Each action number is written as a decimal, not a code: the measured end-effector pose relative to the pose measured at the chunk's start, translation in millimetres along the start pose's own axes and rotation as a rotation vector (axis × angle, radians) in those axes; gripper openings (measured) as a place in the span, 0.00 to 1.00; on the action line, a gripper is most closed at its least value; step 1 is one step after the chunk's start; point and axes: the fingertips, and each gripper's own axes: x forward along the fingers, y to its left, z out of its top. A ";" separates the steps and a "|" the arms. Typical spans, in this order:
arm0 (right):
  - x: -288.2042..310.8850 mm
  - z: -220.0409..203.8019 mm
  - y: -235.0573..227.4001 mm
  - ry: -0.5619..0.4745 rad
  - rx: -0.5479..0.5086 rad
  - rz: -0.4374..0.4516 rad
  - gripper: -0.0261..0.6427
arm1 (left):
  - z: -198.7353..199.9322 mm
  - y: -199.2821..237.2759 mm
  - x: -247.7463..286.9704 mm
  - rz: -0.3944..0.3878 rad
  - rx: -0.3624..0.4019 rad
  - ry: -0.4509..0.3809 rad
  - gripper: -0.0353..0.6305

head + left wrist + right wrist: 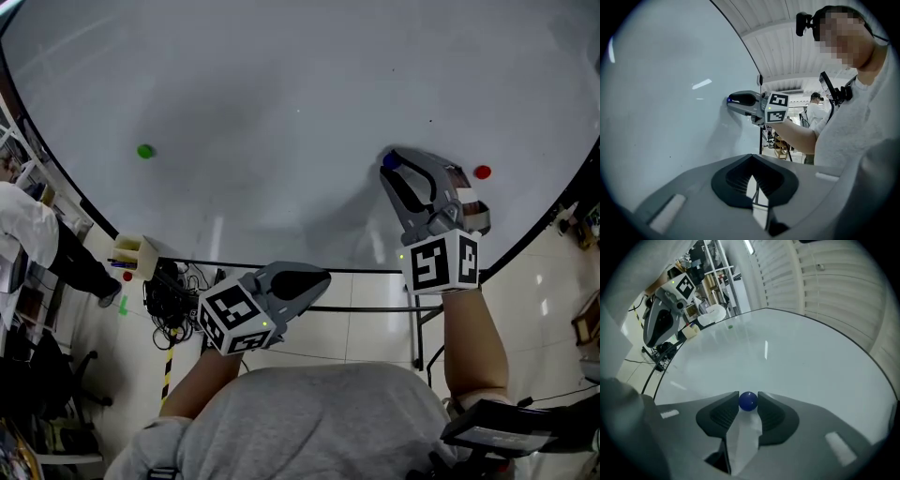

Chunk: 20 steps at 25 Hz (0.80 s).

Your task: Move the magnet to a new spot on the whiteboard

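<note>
- the right gripper was reached out on a raised forearm, its jaws clamped on the blue magnet at the whiteboard, left of a red magnet.
- the left gripper was held low below the whiteboard's edge, jaws closed on nothing.

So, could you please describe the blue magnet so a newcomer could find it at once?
On the big whiteboard, look towards its right side. There the right tongs pinch the blue magnet, left of a red magnet. No other magnet is blue or held.
</note>
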 end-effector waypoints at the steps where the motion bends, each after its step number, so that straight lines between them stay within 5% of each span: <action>1: 3.2 -2.6 2.9 0.006 -0.009 0.003 0.22 | -0.5 1.1 -0.4 0.003 -0.003 0.000 0.03; 12: 10.7 -9.6 7.5 0.032 -0.116 -0.060 0.21 | 2.9 6.2 -3.3 0.009 -0.002 -0.010 0.03; 20: -23.3 10.7 8.4 -0.040 0.061 -0.019 0.33 | 6.5 4.5 -3.9 -0.007 0.010 -0.023 0.03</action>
